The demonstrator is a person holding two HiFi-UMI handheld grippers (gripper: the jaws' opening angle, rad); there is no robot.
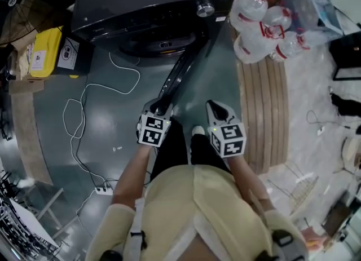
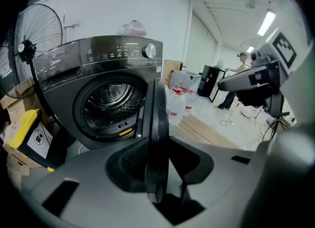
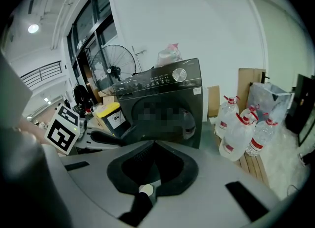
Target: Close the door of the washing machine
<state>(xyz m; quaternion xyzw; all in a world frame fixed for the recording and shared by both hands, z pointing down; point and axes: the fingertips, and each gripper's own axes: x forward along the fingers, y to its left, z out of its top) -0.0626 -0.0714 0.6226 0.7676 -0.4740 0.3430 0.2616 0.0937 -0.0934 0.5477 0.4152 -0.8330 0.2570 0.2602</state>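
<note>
dark door (image 1: pixel 179 71) juts outward, left hand-held gripper (image 2: pixel 156 146) pinching it, right hand-held gripper (image 3: pixel 154 143) closed.

Washing machine (image 1: pixel 141 12) cut off at top edge; control panel (image 2: pixel 118 52) print illegible.

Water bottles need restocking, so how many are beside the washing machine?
4 water bottles, clustered on the floor right of the washing machine: one farthest, one beside it, two nearer. More may be hidden behind them.
</note>
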